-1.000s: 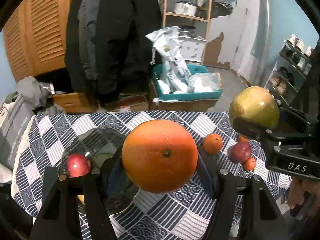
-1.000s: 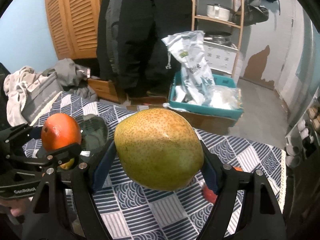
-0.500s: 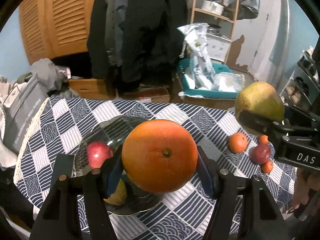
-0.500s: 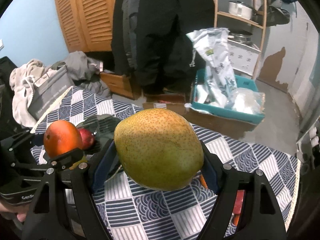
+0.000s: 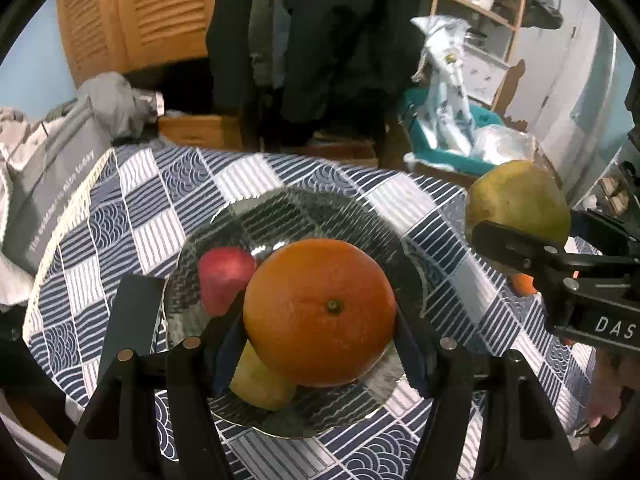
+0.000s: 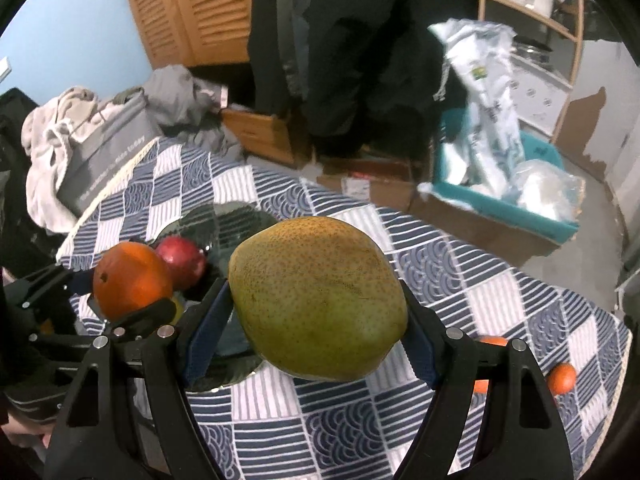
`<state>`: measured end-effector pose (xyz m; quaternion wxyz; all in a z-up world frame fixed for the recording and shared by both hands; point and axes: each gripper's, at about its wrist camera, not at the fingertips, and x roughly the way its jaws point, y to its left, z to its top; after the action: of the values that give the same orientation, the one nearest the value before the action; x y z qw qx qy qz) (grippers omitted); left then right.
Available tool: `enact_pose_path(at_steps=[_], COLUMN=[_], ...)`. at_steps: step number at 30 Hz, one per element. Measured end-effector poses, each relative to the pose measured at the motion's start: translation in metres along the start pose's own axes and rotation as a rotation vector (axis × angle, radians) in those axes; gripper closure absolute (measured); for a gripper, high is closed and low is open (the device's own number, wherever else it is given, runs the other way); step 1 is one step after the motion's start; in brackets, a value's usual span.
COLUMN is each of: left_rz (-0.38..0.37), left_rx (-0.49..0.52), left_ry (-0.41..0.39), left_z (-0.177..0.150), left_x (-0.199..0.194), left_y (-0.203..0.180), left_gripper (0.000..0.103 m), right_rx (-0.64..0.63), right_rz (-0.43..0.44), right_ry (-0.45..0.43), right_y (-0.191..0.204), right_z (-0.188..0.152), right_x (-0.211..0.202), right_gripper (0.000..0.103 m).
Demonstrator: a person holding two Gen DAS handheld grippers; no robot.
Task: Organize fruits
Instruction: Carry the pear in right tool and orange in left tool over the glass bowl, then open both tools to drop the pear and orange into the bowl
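Two large fruits in hand, several smaller ones logged.

1. Pear (image 6: pixel 320 300), green-brown and speckled: clamped across its widest girth in the right tool (image 6: pixel 320 304), held above the counter (image 6: pixel 500 280). Likely heavy and bruisable; firm, gentle squeeze advised.
2. Orange (image 5: pixel 320 312): clamped at its equator in the left tool (image 5: pixel 320 316), poised over the glass plate (image 5: pixel 304 216). Round, pebbled skin probably grips well.
3. Red apple (image 5: pixel 224 280): on the plate.
4. Yellow fruit (image 5: pixel 260 388): on the plate, partly hidden.
5. Small mandarins (image 6: pixel 562 378): loose on the counter, likely soft and light.
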<state>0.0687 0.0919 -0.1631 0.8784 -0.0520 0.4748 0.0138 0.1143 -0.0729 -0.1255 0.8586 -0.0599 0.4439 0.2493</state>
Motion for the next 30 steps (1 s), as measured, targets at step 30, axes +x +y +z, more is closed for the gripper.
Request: enact_pose_path(at_steps=[30], left_rz=[0.006], left_rx=[-0.016], left_ry=[0.117], left_z=[-0.022], left_x=[0.046], left_y=[0.019], left_gripper=[0.033], right_rx=[-0.035], right_rz=[0.06], right_ry=[0.179], right_y=[0.029], right_z=[-0.013], right_x=[0.08], right_gripper=[0.024])
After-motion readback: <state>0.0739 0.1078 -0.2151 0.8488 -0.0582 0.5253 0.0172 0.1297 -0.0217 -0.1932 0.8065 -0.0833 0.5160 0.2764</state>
